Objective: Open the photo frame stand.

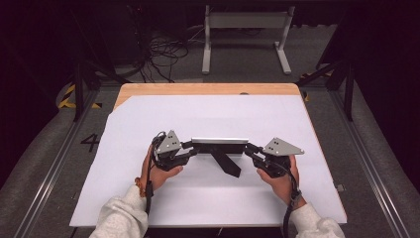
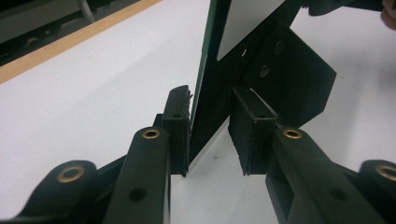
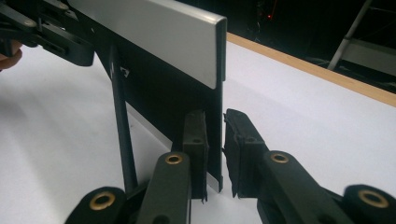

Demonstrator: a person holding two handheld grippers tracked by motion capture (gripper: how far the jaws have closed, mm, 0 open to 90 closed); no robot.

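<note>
Both forearms come in from the near edge of the white tabletop [image 1: 208, 114], hands angled inward toward each other. The left gripper [image 1: 190, 148] and right gripper [image 1: 250, 150] meet the two ends of a picture frame [image 1: 219, 145] standing upright on its black rear stand [image 1: 228, 163] near the tabletop's middle. Each gripper's jaws are narrowly parted around an end edge: one pad touches, the other shows a small gap. Bare white surface lies all around, widest toward the far wooden edge [image 1: 208, 89].
</note>
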